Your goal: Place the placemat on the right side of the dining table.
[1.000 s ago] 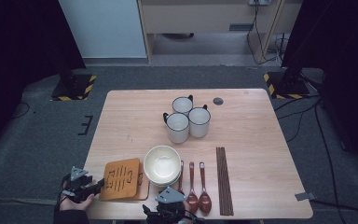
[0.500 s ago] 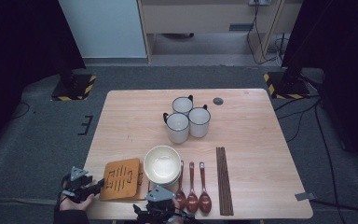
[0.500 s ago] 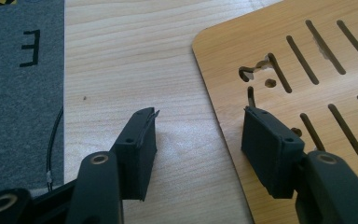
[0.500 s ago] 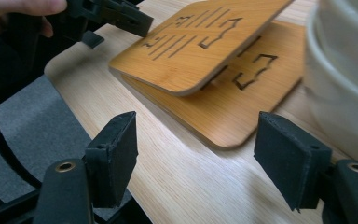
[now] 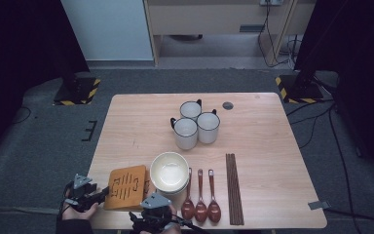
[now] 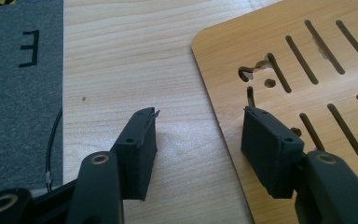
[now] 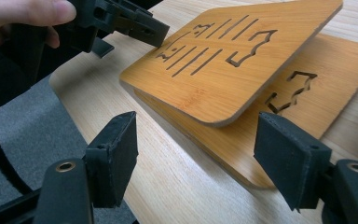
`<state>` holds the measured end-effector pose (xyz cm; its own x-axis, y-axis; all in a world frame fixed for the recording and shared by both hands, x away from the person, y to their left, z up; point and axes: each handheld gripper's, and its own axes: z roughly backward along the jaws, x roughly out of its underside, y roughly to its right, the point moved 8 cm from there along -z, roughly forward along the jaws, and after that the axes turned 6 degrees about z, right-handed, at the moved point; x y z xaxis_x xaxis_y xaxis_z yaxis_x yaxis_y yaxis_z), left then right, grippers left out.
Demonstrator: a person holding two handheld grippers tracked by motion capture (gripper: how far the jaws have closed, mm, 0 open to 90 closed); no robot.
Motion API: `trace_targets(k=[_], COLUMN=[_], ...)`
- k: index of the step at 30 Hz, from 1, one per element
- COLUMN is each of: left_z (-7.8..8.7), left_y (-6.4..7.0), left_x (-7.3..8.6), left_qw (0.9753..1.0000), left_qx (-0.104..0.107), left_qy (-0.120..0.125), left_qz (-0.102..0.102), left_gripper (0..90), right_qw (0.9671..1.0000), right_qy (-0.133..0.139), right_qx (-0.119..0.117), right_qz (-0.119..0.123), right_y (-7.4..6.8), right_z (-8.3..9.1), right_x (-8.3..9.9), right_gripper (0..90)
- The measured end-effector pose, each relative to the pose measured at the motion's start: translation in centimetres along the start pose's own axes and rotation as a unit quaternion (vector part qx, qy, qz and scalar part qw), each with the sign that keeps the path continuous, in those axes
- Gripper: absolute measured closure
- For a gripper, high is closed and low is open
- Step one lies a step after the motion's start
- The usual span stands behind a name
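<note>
**Slotted bamboo boards at the near-left corner, not yet gripped**

Far left, at the counter's (image 5: 272,141) near edge: left gripper (image 5: 88,194), jaws released and spread wide, one jaw over bare wood, the other over the corner of the upper orange-brown slotted bamboo board (image 6: 307,70). Nothing clamped between them.

Just right of that: two such flat boards stacked, upper board (image 7: 233,60) skewed and tilted on the lower slotted bamboo board (image 7: 307,107), both near the counter's front-left corner and touching or just beside the stacked cream ceramic bowls (image 5: 169,171).

Next along the near edge: right gripper (image 5: 155,214), jaws likewise released, aimed at the near edge of the stack without contact.

Further right: three dark reddish wooden spoons (image 5: 201,197) laid side by side, then a bundle of dark brown chopsticks (image 5: 233,187). Farther back, three white enamel mugs (image 5: 197,126) clustered together.

Judged an early stage: approach made, grasp on the boards still to come, then lifting and placing. Bowls, spoons, chopsticks and mugs seemingly untouched.
</note>
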<state>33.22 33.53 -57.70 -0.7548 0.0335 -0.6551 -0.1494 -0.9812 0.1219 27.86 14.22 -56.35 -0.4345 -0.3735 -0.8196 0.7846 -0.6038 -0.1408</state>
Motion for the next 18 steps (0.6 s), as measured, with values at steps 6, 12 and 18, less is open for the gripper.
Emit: trace_targets(k=[6, 12, 18], left_z=[0.0, 0.0, 0.0], left_y=[0.0, 0.0, 0.0], left_x=[0.0, 0.0, 0.0], left_qw=[1.0, 1.0, 1.0], left_qx=[0.0, -0.001, -0.001], left_qy=[0.0, 0.001, 0.001], left_qz=[-0.001, 0.0, -0.001], left_gripper=[44.1, 45.0, 45.0], right_qw=[1.0, 1.0, 0.9999], right_qy=[-0.001, -0.003, -0.009], right_qx=[0.004, 0.006, 0.009], right_qz=[0.002, 0.003, 0.002], right_y=[0.0, 0.1, 0.1], right_z=[-0.6, -1.2, -1.4], right_x=[-0.3, -0.6, -0.5], right_gripper=[29.4, 28.5, 28.0])
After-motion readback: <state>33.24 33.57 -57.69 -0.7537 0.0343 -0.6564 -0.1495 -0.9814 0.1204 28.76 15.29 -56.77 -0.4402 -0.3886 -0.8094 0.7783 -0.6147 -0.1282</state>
